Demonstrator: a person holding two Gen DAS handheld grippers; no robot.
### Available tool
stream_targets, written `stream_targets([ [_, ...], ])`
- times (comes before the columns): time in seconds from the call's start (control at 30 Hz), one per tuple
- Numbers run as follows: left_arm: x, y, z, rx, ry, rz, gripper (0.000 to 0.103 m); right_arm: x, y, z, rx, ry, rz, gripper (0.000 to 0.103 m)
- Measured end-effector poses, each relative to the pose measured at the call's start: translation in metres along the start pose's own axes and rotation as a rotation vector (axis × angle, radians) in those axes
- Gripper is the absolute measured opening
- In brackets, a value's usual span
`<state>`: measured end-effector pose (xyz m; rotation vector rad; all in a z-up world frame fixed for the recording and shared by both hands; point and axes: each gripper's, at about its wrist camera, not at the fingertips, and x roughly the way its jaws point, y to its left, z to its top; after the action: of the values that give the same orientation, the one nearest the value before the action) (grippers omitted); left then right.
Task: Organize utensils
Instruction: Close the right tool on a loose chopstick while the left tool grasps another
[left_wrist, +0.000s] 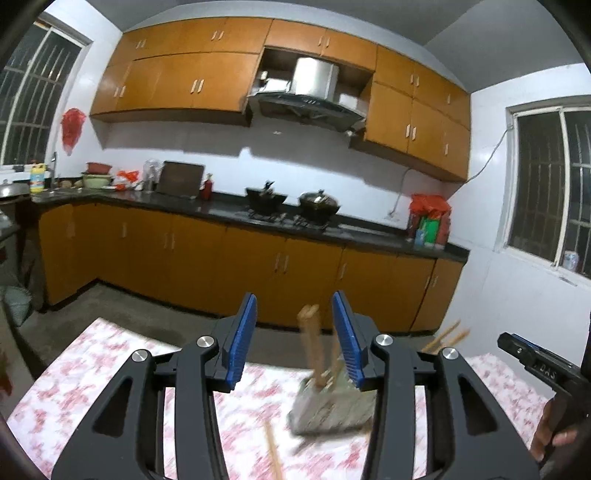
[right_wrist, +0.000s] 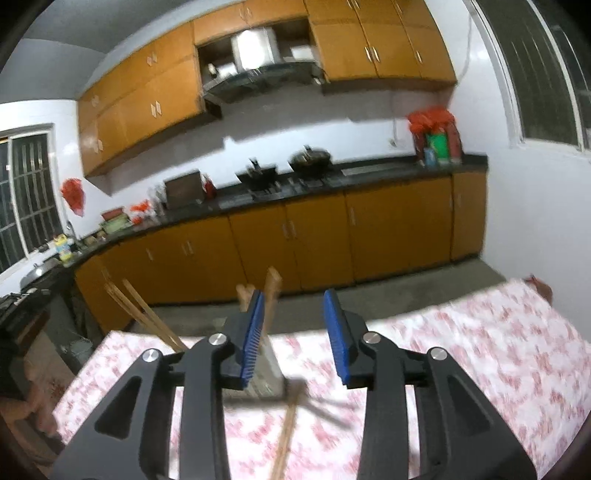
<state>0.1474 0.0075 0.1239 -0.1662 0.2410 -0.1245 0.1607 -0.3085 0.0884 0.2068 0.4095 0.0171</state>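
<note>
Left wrist view is showing your left gripper (left_wrist: 293, 332) hanging partly open, gripping nothing, over the pink-flowered bench (left_wrist: 110, 354); the grey utensil holder (left_wrist: 328, 406) with wooden utensils is standing lower centre. Your right gripper (right_wrist: 293, 332) is likewise gaping narrowly and empty, a wooden chopstick (right_wrist: 286, 435) lying below it.

The pink flowered tablecloth (left_wrist: 110, 354) looks smeared, so I cannot make out its pattern. My right finger (left_wrist: 349, 343) covers part of the grey utensil holder (left_wrist: 332, 406). A wooden stick (right_wrist: 286, 439) on the cloth runs off the bottom edge. My other gripper (left_wrist: 532, 354) is cut off at the side.
</note>
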Motion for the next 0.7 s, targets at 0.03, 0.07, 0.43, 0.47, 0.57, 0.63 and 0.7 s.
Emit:
stream_targets([
  [0.03, -0.002, 0.005, -0.009, 0.004, 0.018, 0.016, 0.045, 0.009, -0.008, -0.014, 0.012, 0.047, -0.014, 0.034],
  [0.07, -0.002, 0.007, -0.016, 0.007, 0.035, 0.029, 0.045, 0.014, -0.011, -0.021, 0.018, 0.077, -0.021, 0.034],
  [0.43, 0.034, 0.035, -0.134, -0.007, 0.433, 0.070, 0.044, 0.076, 0.010, -0.145, -0.005, 0.459, 0.047, 0.021],
  [0.47, 0.035, 0.035, -0.141, -0.007, 0.454, 0.064, 0.044, 0.078, 0.015, -0.152, -0.010, 0.474, 0.057, 0.019],
  [0.57, 0.037, 0.031, -0.160, 0.005, 0.506, 0.053, 0.044, 0.081, 0.024, -0.168, -0.027, 0.509, 0.076, 0.017],
  [0.63, 0.038, 0.028, -0.169, 0.007, 0.530, 0.044, 0.044, 0.083, 0.026, -0.172, -0.033, 0.520, 0.081, 0.017],
  [0.7, 0.038, 0.025, -0.175, 0.011, 0.549, 0.034, 0.044, 0.084, 0.028, -0.175, -0.037, 0.530, 0.082, 0.016],
])
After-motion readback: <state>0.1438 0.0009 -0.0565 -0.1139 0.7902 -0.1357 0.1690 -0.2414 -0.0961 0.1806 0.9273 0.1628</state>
